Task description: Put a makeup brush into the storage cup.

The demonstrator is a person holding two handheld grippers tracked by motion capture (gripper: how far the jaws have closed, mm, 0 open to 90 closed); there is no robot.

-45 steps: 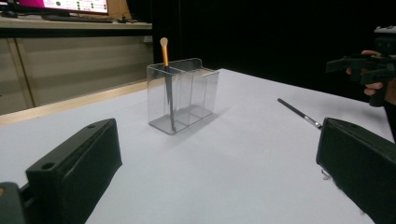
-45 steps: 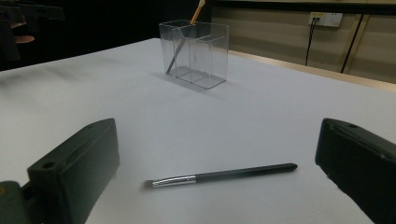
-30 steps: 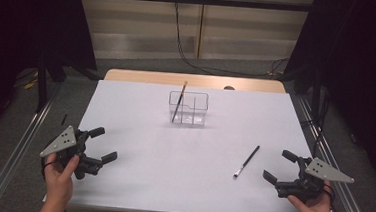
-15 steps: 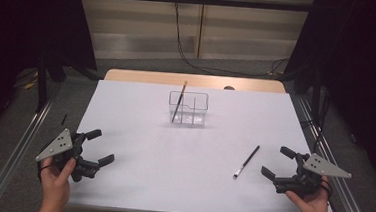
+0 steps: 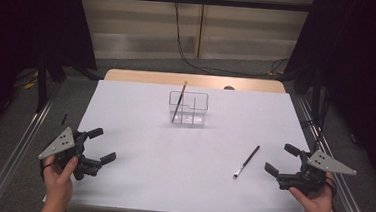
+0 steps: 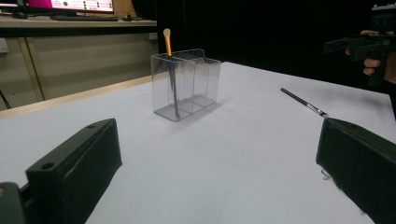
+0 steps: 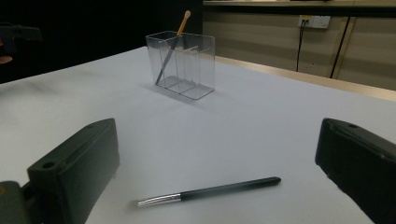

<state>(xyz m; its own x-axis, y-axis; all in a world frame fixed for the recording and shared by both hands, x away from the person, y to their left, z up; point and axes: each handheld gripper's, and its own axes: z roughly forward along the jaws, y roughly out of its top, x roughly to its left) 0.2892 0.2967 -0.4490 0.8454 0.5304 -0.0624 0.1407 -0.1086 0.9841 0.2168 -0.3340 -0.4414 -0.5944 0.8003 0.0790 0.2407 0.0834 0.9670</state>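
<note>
On the white bench, toward its near right part, a black brush lies flat, just left of the right hand-held gripper and apart from it. Its long axis runs on a diagonal: the silver ferrule end points near and left, the black handle end points far and right. In the right gripper view the brush lies crosswise between the two black jaws, with the silver end at the left of that view and nothing touching it.

The right hand-held gripper is open, its jaws spread wide and holding nothing. The left hand-held gripper sits at the near left of the bench, also open and empty, well apart from the brush.

Far of centre stands a clear box with divided compartments. A second brush with an orange handle leans in its left compartment, its tip resting low and its handle end rising above the rim, tilted to the right.
</note>
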